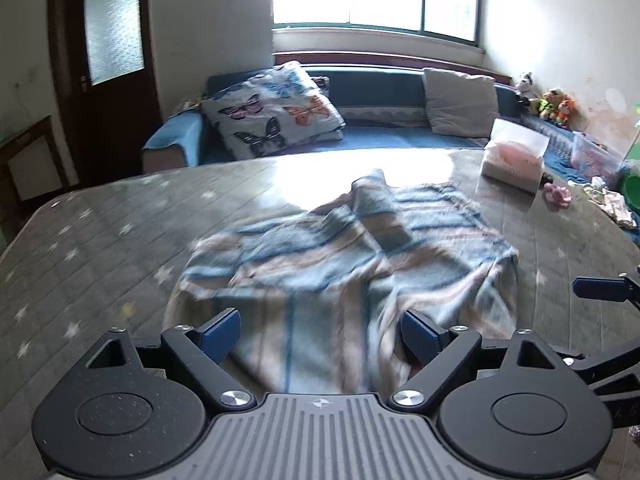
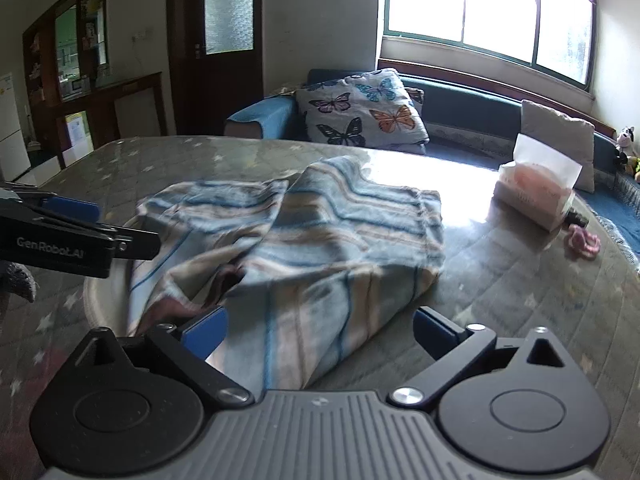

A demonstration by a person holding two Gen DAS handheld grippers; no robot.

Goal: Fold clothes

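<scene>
A striped garment (image 1: pixel 344 256) lay rumpled, partly doubled, mid-table (image 1: pixel 100 240), its near hem draped between the spread, empty fingers of both the left gripper (image 1: pixel 320 334) and right gripper (image 2: pixel 320 330), at six o'clock; folding looked unfinished, the hem wanting pinching.

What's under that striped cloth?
The striped cloth lies rumpled on the star-patterned tabletop. Whatever sits beneath its folds is covered and cannot be seen.
</scene>
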